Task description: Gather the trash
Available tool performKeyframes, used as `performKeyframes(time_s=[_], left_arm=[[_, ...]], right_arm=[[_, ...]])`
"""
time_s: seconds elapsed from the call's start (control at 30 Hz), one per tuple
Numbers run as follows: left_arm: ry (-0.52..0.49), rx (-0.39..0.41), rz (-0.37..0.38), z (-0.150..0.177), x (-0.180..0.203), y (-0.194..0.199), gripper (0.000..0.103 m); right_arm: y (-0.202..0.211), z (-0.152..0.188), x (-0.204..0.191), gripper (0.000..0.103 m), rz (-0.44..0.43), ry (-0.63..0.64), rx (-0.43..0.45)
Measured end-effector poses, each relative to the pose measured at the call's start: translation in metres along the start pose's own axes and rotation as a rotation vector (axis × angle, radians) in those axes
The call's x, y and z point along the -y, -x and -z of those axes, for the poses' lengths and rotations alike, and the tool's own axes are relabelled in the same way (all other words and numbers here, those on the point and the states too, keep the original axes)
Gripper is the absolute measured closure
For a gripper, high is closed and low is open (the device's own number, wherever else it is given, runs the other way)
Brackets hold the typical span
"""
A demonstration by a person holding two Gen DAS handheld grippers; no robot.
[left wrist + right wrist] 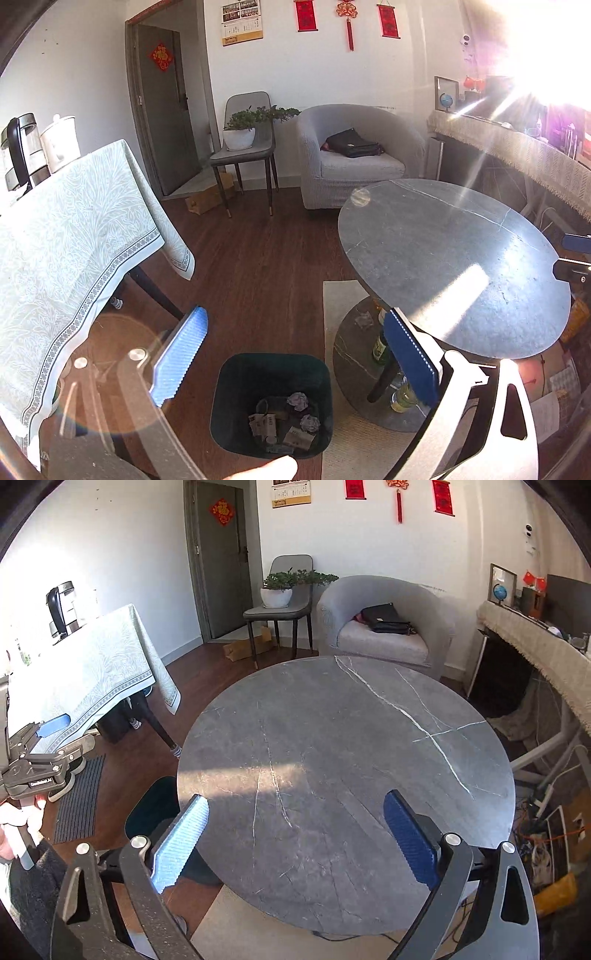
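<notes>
Below our left gripper, on the wooden floor beside the round grey table, stands a dark bin holding crumpled paper and small cartons. Our left tongs stand wide apart, holding nothing. Our right gripper hangs over the tabletop, tongs likewise spread and empty. Bottles stand under the table.

Right claw spread empty above round grey marble table
</notes>
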State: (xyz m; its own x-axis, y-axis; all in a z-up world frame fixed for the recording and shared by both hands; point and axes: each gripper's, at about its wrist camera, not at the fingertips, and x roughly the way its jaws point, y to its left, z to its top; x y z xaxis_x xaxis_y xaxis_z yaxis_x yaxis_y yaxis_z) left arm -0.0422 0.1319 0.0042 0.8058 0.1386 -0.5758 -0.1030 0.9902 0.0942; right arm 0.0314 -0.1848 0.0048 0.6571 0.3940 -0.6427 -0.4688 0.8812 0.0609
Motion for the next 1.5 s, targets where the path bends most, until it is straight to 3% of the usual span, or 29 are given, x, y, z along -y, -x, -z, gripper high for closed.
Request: performKeyframes(time_s=[0.33, 1.5], left_arm=[[0.034, 0.053, -0.031, 0.002, 0.008, 0.020, 0.004], [0.057, 0.002, -0.054, 0.013, 0.002, 0.009, 0.004]], right_arm=[[0.031, 0.004, -0.004, 0.003, -0.018, 0.059, 0.083], [0.019, 0.000, -0.027, 0.003, -0.065, 0.103, 0.061]])
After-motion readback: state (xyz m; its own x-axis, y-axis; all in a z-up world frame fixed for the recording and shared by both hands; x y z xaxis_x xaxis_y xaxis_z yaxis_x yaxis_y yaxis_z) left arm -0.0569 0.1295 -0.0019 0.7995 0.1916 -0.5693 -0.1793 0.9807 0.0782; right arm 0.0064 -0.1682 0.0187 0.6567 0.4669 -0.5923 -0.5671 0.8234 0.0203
